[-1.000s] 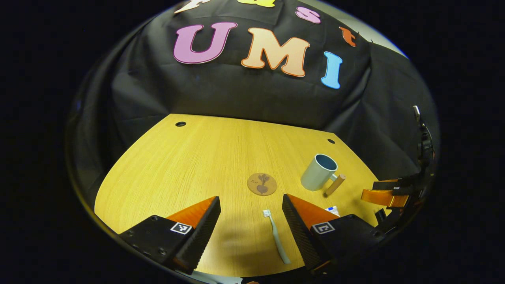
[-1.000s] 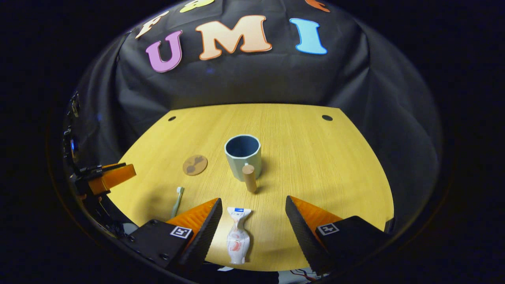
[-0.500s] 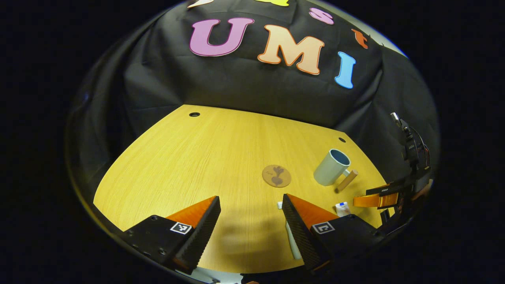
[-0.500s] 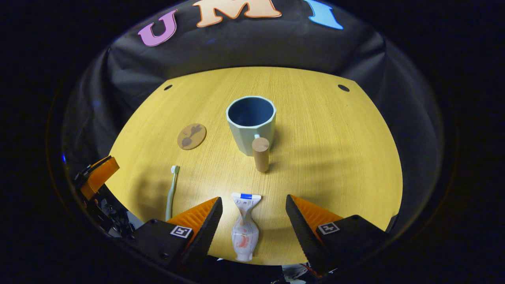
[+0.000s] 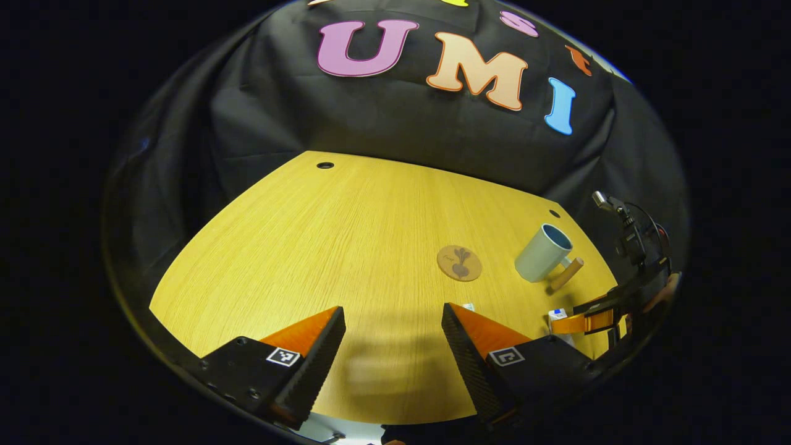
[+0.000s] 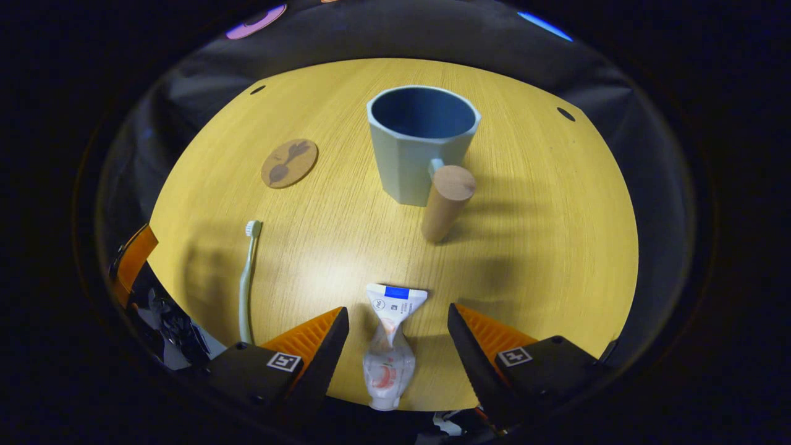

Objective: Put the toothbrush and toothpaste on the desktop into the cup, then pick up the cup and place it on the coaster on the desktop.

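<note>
Crumpled white toothpaste tube [image 6: 387,352] lies between the right gripper's [image 6: 398,321] spread, untouching fingers; left gripper [image 5: 393,322] gapes over yellow wooden desktop [image 5: 321,247]

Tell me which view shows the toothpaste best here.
The right gripper view: the toothpaste lies whole on the desktop, between the open fingers of the right gripper. The left gripper view catches just a small end of it near the edge, beside the other gripper.
</note>
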`<state>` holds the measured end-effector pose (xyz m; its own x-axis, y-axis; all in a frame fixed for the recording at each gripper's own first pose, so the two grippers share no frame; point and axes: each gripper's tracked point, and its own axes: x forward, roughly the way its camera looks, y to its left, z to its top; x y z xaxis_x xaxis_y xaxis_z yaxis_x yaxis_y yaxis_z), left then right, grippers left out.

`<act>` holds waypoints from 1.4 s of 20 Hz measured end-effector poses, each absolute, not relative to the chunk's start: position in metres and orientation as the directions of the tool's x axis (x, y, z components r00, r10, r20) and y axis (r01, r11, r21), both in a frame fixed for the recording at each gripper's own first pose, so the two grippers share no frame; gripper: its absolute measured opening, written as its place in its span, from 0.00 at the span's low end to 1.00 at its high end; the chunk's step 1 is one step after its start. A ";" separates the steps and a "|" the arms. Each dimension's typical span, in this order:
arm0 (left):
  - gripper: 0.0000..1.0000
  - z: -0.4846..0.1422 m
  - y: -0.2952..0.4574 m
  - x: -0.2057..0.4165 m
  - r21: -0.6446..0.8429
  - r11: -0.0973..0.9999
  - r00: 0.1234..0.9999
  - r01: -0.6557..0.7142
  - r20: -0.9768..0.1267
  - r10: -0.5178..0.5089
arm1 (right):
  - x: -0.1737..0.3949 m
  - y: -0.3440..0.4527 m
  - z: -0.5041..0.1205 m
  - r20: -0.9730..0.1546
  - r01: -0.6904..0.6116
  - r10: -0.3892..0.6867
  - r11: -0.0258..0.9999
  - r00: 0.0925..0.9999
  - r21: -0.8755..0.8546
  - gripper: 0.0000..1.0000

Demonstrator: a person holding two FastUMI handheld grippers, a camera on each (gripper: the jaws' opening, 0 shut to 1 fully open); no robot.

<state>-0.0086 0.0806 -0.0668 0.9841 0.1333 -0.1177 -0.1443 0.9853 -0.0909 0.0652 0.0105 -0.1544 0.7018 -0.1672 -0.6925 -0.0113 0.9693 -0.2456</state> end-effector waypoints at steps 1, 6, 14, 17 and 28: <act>0.94 -0.067 0.082 -0.009 -0.089 0.985 0.983 -0.150 -0.119 0.139 | 0.067 0.011 -0.158 -0.699 -0.012 -0.171 0.969 0.695 -0.249 0.97; 0.94 -0.066 0.084 -0.006 -0.070 0.986 0.983 -0.149 -0.119 0.140 | 0.072 0.013 -0.168 -0.728 -0.019 -0.175 0.968 0.663 -0.250 0.86; 0.94 -0.067 0.078 0.001 -0.060 0.989 0.983 -0.138 -0.133 0.129 | 0.073 0.011 -0.173 -0.738 -0.015 -0.187 0.966 0.648 -0.258 0.64; 0.94 -0.068 0.075 0.003 -0.055 0.990 0.982 -0.134 -0.141 0.125 | 0.073 0.008 -0.172 -0.738 -0.013 -0.187 0.966 0.648 -0.257 0.53; 0.95 -0.079 0.055 0.007 -0.003 0.996 0.967 -0.094 -0.237 0.091 | 0.069 0.010 -0.172 -0.717 -0.035 -0.165 0.966 0.677 -0.255 0.22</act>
<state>0.0068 0.0551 -0.0786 0.9672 0.0910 -0.2370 -0.0944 0.9955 -0.0032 0.0694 0.0099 -0.1717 0.6771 -0.1649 -0.7172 -0.0347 0.9663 -0.2549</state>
